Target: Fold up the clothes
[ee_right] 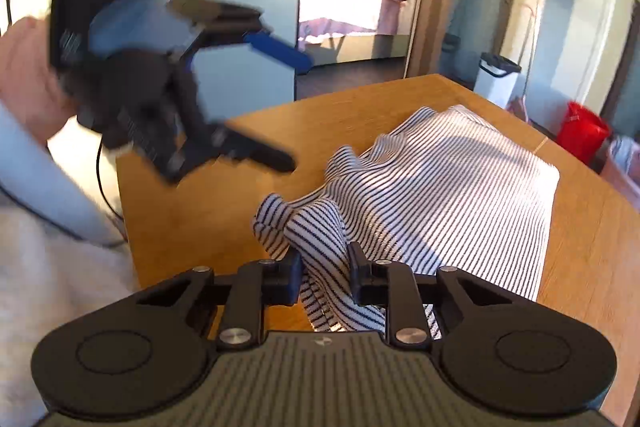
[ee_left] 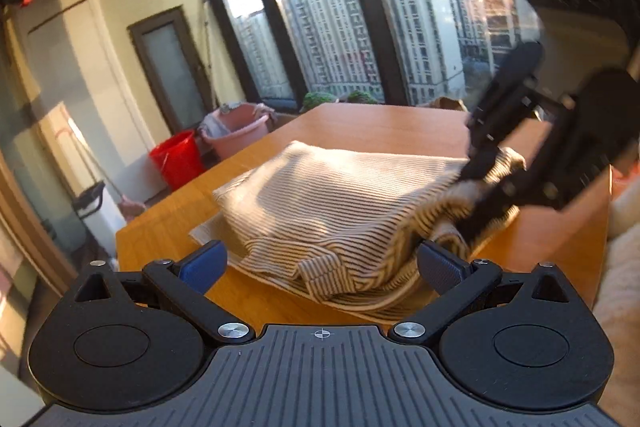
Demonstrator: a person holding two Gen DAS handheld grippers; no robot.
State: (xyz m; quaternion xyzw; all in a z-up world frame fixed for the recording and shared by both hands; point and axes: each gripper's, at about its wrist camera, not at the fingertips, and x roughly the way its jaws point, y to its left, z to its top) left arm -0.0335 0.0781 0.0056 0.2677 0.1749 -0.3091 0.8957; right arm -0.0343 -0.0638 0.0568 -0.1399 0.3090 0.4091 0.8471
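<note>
A striped white-and-dark garment (ee_left: 336, 203) lies partly folded in a heap on the wooden table (ee_left: 376, 123). My left gripper (ee_left: 320, 263) is open, its blue-padded fingers (ee_left: 202, 265) apart just in front of the garment's near edge, holding nothing. My right gripper (ee_right: 325, 267) is shut on a bunched fold of the striped garment (ee_right: 440, 187), lifting it slightly. In the left wrist view the right gripper (ee_left: 480, 195) pinches the garment's right end. In the right wrist view the left gripper (ee_right: 288, 107) hovers open above the table, blurred.
A red bucket (ee_left: 178, 159) and a pink basin (ee_left: 236, 131) stand on the floor beyond the table's far left edge, by tall windows. A white bin (ee_right: 496, 79) stands past the table. The person's pale sleeve (ee_right: 36, 187) is at the left.
</note>
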